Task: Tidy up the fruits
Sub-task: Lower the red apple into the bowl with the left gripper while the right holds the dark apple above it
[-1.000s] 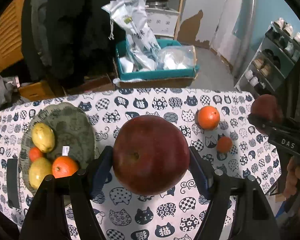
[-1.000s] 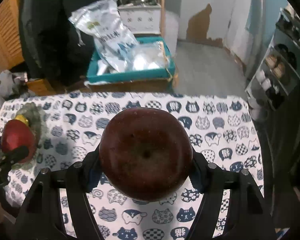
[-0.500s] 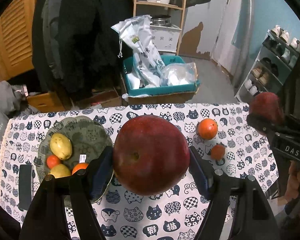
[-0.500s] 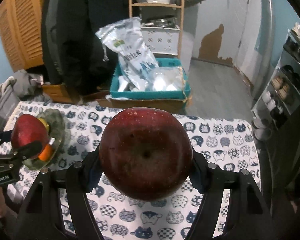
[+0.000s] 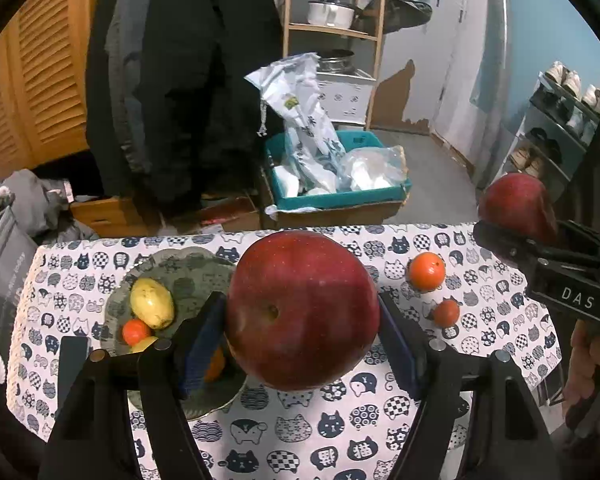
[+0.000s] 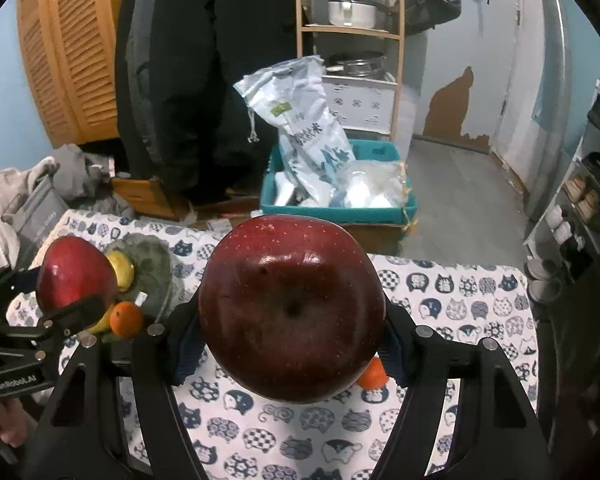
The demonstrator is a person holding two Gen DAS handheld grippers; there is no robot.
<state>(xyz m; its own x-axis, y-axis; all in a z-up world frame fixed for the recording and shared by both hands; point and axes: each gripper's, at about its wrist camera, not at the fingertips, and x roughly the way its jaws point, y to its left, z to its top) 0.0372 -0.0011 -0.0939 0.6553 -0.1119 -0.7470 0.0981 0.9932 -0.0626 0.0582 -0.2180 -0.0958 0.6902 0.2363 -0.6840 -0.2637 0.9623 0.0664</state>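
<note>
My left gripper [image 5: 302,330] is shut on a large red apple [image 5: 302,310], held high above the table. My right gripper [image 6: 290,332] is shut on a darker red apple [image 6: 290,306], also held high; it shows at the right of the left wrist view [image 5: 516,206]. A grey-green plate [image 5: 180,276] at the table's left holds a yellow fruit [image 5: 152,303], a small red-orange fruit [image 5: 135,331] and an orange partly hidden behind my left finger. Two oranges [image 5: 427,271] [image 5: 446,313] lie on the cloth at the right.
The table has a cat-print cloth [image 5: 300,428]. Behind it on the floor stands a teal box [image 5: 336,196] with plastic bags. Dark coats hang at the back, a wooden shelf with pots stands behind, a shoe rack [image 5: 560,128] is at the right.
Both grippers have risen and pulled back with their apples; the table looks smaller and further below, and more of the room shows.
</note>
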